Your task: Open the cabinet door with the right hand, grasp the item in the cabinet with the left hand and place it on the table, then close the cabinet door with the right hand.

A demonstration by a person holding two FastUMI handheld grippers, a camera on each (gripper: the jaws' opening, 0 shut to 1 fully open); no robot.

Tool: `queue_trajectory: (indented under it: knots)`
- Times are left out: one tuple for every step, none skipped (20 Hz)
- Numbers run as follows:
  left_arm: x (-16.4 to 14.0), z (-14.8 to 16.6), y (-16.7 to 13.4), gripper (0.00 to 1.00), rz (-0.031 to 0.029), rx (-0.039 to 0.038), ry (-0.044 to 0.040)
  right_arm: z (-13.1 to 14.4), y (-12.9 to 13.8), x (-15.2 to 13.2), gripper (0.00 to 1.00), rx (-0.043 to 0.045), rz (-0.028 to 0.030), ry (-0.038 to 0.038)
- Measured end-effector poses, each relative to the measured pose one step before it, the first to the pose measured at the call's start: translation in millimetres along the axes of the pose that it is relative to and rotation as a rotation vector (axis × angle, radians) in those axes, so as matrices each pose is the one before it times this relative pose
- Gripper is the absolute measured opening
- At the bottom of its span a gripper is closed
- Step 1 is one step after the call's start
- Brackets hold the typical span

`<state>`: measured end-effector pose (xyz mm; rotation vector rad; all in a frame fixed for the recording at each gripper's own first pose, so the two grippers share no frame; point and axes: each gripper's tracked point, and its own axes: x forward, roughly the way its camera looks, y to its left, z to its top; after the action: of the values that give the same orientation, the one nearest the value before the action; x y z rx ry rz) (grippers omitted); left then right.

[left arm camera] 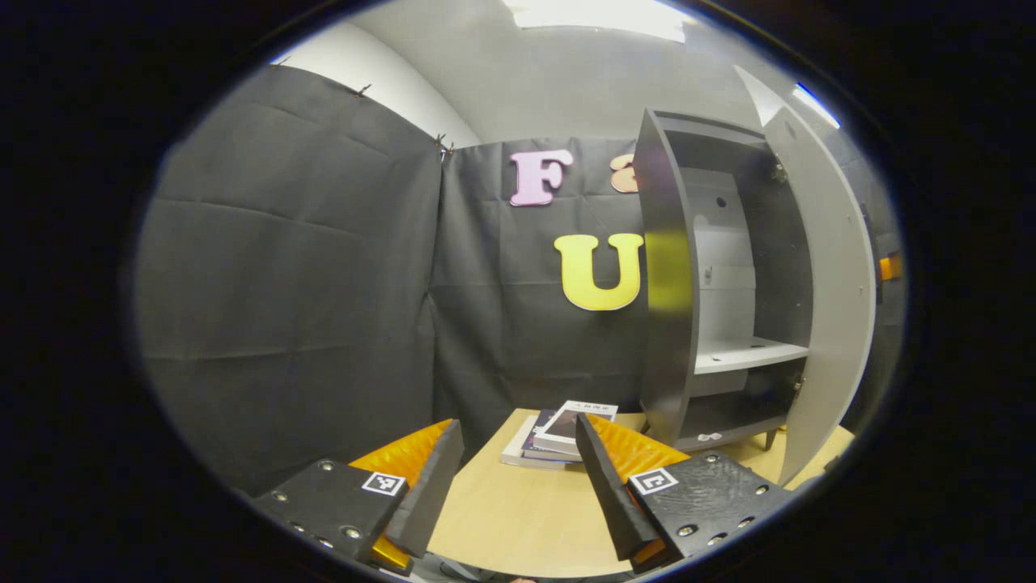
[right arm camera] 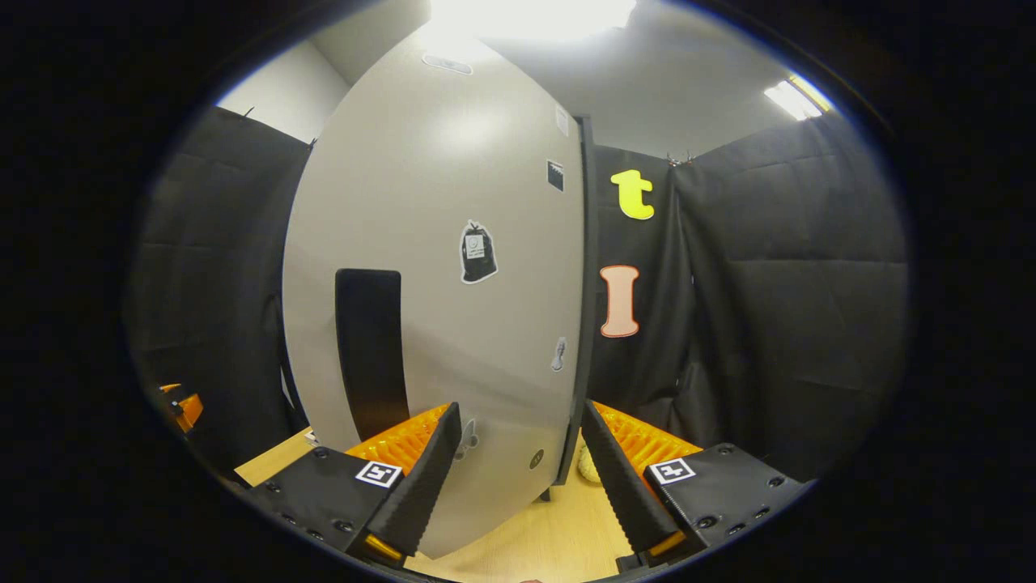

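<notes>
Up front in the left gripper view, the left tool point(left arm camera: 518, 474) is spread wide and grips nothing above the counter point(left arm camera: 518, 518). Beyond it lies a stack of books point(left arm camera: 558, 437), beside the cabinet point(left arm camera: 728, 283), whose door point(left arm camera: 834, 324) stands open.

Next, in the right gripper view, the right tool point(right arm camera: 518, 465) is likewise wide and empty, its fingers either side of the door's point(right arm camera: 437, 267) lower edge, near the dark handle point(right arm camera: 371, 348).
</notes>
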<state>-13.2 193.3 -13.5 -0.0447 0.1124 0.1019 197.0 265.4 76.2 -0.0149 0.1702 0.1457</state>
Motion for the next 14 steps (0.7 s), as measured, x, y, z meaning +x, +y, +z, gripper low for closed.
queue_trajectory:
  knots:
    - [-1.15, 0.00, 1.66, 0.84, 0.00289, 0.00226, 0.00075, 0.09, 6.25, 4.49, 0.95, -0.00835, 0.01484, 0.00145]
    - [-1.10, -1.12, 1.35, 0.84, 0.00338, 0.00046, 0.00060, 0.39, 6.60, 3.86, 0.89, -0.00454, 0.01399, -0.00177]
    - [-0.67, -0.24, 1.34, 0.84, 0.00364, -0.00081, 0.00104, 0.42, 5.98, 0.90, 0.89, -0.00062, 0.01581, -0.00239]
    - [0.40, -2.89, 1.85, 0.84, 0.00474, -0.00038, 0.00299, -0.96, 9.03, 4.33, 0.89, 0.00083, 0.01818, -0.00177]
    - [0.49, -2.50, 0.99, 0.84, 0.00500, 0.00037, 0.00404, -0.81, 8.71, 4.73, 0.89, 0.00041, 0.01848, -0.00268]
    - [0.61, -1.69, 1.73, 0.84, 0.00430, 0.00038, 0.00308, -0.34, 8.17, 6.59, 0.91, -0.00286, 0.01372, -0.00037]
    - [-0.26, -1.76, 2.21, 0.84, 0.00387, 0.00048, 0.00389, -0.25, 6.77, 6.69, 0.91, -0.00565, 0.01600, -0.00210]
    - [-0.63, -1.04, 0.50, 0.84, 0.00437, 0.00093, 0.00415, -0.82, 6.23, 7.02, 0.91, -0.00509, 0.01111, -0.00492]
    - [-0.28, -1.87, 1.77, 0.84, 0.00461, 0.00069, 0.00416, -0.89, 5.02, 7.15, 0.92, -0.00185, 0.00834, -0.00369]
    - [-1.13, -0.45, 1.23, 0.84, 0.00299, 0.00063, 0.00410, -1.19, 3.92, 6.43, 0.93, 0.00273, 0.00884, 0.00157]
    - [-0.98, -1.13, 0.73, 0.84, 0.00231, 0.00152, 0.00296, -2.25, 2.76, 5.73, 0.96, 0.01100, 0.00969, 0.00483]
    - [-0.81, 0.63, -1.05, 0.84, 0.00165, 0.00275, 0.00204, -4.89, 1.38, 2.33, 0.96, 0.01812, 0.01280, 0.00610]
    - [1.40, -0.36, -1.97, 0.84, 0.00103, 0.00325, 0.00004, -2.99, 2.14, 1.18, 0.96, 0.02071, 0.01274, 0.00609]
    - [0.50, 1.98, -1.62, 0.84, -0.00120, 0.00236, -0.00078, -2.47, 3.17, 2.40, 0.93, 0.01930, 0.00915, 0.00546]
